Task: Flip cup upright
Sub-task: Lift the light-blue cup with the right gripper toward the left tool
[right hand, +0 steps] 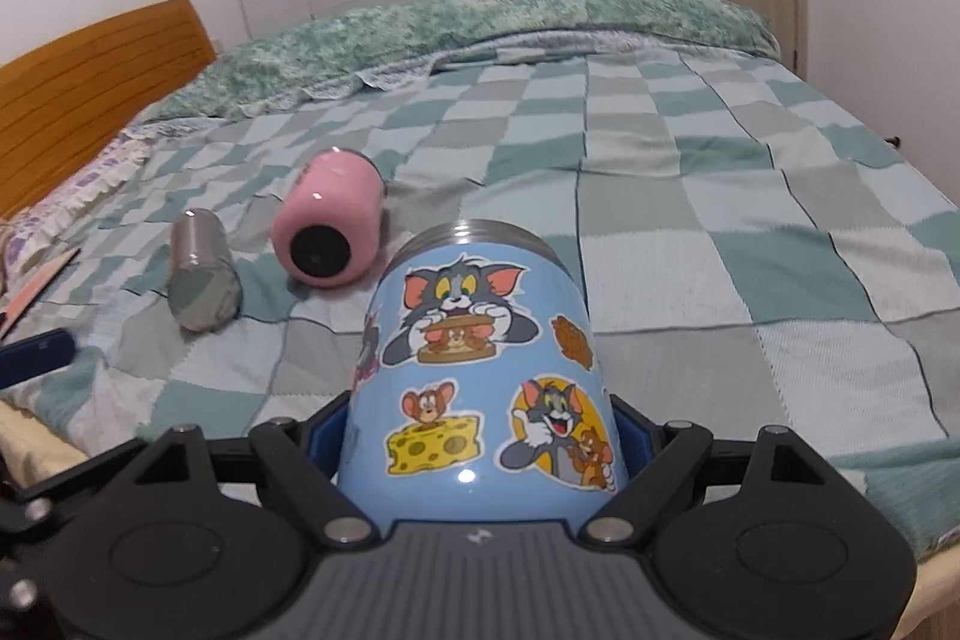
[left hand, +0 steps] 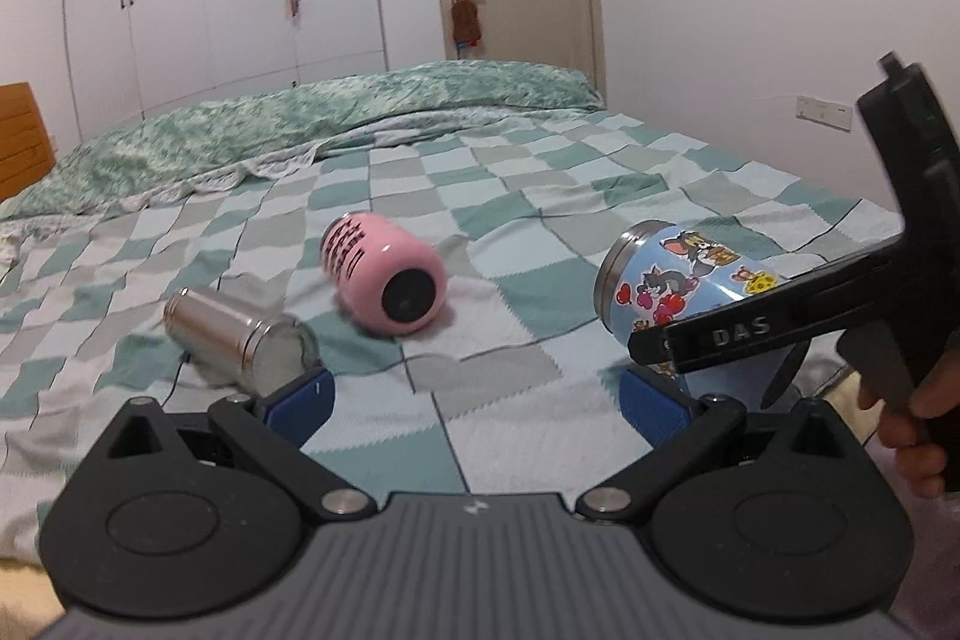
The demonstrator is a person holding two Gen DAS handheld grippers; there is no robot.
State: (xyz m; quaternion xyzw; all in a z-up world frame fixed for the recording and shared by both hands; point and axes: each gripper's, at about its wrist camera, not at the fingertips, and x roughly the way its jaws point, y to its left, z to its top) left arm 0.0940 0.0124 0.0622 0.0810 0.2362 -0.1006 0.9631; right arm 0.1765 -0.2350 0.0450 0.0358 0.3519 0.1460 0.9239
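A light blue cup [right hand: 480, 358] with cartoon cat and mouse stickers is tilted, its steel rim pointing away from me. My right gripper [right hand: 480, 445] is shut on its body near the base. It also shows in the left wrist view [left hand: 672, 289], held above the checked blanket by the right gripper [left hand: 714, 340]. A pink cup [left hand: 387, 274] lies on its side, black base toward me. A steel cup [left hand: 240, 340] lies on its side at the left. My left gripper [left hand: 474, 397] is open and empty, low over the blanket between the steel and blue cups.
The bed carries a green and white checked blanket [left hand: 540, 196] and a rolled green quilt [left hand: 300, 124] at the back. A wooden headboard [right hand: 90, 70] stands at the left. White wardrobes and a door are behind the bed.
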